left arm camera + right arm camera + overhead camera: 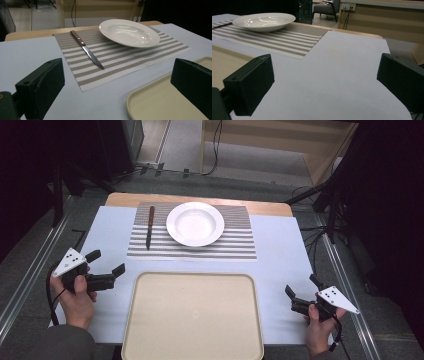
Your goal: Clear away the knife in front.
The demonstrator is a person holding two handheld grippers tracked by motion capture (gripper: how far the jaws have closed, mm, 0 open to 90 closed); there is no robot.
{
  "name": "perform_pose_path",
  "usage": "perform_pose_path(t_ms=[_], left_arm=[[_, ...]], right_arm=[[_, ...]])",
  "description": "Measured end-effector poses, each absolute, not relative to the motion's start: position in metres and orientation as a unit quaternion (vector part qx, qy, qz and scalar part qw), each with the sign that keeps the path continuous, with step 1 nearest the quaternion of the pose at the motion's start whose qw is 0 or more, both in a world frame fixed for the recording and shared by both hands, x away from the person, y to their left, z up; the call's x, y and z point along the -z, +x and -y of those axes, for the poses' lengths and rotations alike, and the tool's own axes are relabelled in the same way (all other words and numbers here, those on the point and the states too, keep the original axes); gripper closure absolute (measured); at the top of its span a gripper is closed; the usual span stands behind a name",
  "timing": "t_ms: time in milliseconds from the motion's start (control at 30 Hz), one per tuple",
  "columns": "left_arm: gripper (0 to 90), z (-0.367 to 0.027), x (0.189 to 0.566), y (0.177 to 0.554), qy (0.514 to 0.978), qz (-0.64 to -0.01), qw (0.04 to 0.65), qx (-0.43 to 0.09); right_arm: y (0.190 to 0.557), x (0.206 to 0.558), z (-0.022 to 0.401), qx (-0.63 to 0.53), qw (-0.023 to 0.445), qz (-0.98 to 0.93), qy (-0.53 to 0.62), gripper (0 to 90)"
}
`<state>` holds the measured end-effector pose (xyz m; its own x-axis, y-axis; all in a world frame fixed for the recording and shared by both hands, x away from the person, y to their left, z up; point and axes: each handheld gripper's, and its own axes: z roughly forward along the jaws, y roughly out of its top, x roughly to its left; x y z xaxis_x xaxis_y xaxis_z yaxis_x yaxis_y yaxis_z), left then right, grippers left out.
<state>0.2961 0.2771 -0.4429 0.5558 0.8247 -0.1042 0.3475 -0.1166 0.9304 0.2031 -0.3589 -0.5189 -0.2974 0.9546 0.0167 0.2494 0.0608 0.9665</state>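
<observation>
A white deep plate (195, 223) (129, 32) (264, 21) rests on a striped placemat (235, 245) (120, 58) (287, 40) at the back of the table. Left of the plate lies a knife (149, 226) (86, 49) with a brown wooden handle, its blade pointing toward me. A beige tray (192, 317) (160, 102) lies empty at the front. My left gripper (106, 262) (117, 92) is open, held low at the tray's left. My right gripper (302, 287) (324, 85) is open, held low at the tray's right, over the bare white tablecloth.
A white cloth (280, 250) covers the table, whose wooden far edge (200, 199) shows behind the placemat. Dark stands and cables (320, 195) crowd the floor at the far right. A metal rail (30, 265) runs along the left side.
</observation>
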Motion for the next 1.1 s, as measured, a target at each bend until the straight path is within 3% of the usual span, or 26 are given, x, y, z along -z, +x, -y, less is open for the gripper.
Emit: perform_pose_path(t_ms=[1100], left_arm=[[0.0, -0.247, 0.426, 0.366, 0.738, -0.411, 0.496, -0.198]], right_arm=[[0.203, 0.519, 0.359, -0.496, 0.356, -0.638, 0.469, 0.0]])
